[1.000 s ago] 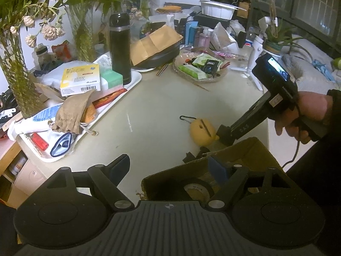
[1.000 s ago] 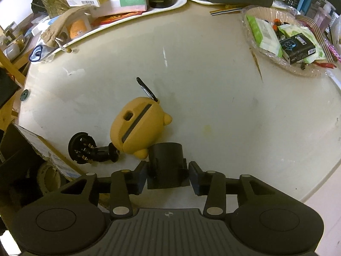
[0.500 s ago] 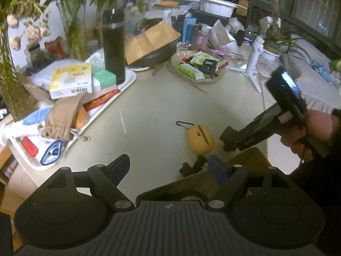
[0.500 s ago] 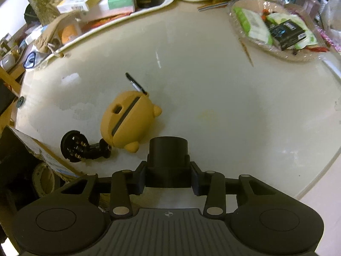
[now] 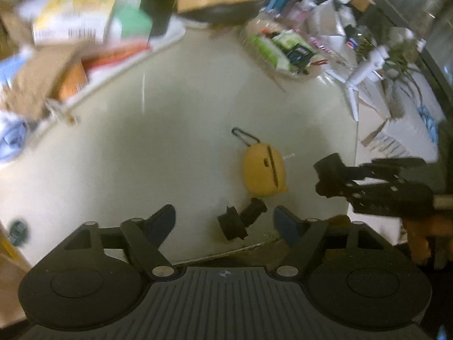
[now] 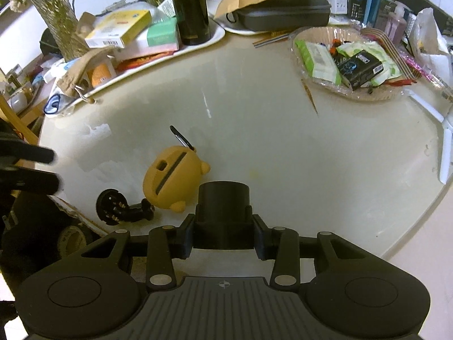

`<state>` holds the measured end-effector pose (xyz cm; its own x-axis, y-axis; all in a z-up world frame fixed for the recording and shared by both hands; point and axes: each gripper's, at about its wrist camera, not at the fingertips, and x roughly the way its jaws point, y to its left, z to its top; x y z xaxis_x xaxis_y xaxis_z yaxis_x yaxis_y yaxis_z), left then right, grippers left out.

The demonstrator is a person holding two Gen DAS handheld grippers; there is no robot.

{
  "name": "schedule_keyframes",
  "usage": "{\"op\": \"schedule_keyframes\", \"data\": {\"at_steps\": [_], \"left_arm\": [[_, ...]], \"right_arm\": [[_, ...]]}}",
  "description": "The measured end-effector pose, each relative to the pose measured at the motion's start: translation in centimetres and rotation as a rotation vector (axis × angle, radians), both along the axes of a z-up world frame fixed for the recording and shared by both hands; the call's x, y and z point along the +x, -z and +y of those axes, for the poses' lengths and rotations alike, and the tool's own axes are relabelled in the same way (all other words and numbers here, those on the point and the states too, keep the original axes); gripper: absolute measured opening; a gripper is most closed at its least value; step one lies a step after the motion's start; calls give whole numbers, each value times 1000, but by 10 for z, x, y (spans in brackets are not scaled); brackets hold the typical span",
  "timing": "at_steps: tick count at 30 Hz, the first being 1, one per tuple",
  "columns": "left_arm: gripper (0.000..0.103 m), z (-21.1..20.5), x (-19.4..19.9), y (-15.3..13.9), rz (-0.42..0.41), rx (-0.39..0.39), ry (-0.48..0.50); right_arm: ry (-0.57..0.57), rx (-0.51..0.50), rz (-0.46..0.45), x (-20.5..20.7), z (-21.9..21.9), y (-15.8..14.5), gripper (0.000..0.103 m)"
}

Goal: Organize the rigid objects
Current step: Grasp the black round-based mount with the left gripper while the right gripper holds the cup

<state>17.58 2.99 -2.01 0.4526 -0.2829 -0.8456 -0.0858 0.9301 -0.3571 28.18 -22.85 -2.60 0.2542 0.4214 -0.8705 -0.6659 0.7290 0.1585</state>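
While the right claw (image 6: 225, 239) stays clenched on the black cylinder (image 6: 223, 198), the left claw (image 5: 225, 222) is closing, empty, above the black connector (image 5: 240, 221) on the bench (image 5: 170, 141), which it must straddle next.

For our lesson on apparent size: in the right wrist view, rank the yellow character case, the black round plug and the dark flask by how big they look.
1. dark flask
2. yellow character case
3. black round plug
The flask stands farthest back and is cut off at the top, so its lead is understated.
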Motion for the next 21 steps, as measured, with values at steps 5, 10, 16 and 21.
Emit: {"op": "schedule_keyframes", "data": {"at_steps": [5, 10, 16, 21], "left_arm": [[54, 2, 15, 25, 94, -70, -30], [44, 5, 22, 44, 167, -139, -65], [21, 6, 22, 55, 186, -201, -89], [21, 5, 19, 42, 120, -175, -89]], "right_arm": [[3, 24, -12, -3, -7, -8, 44], [7, 45, -21, -7, -13, -16, 44], [14, 64, -31, -11, -20, -22, 44], [19, 71, -36, -13, -24, -25, 44]]}}
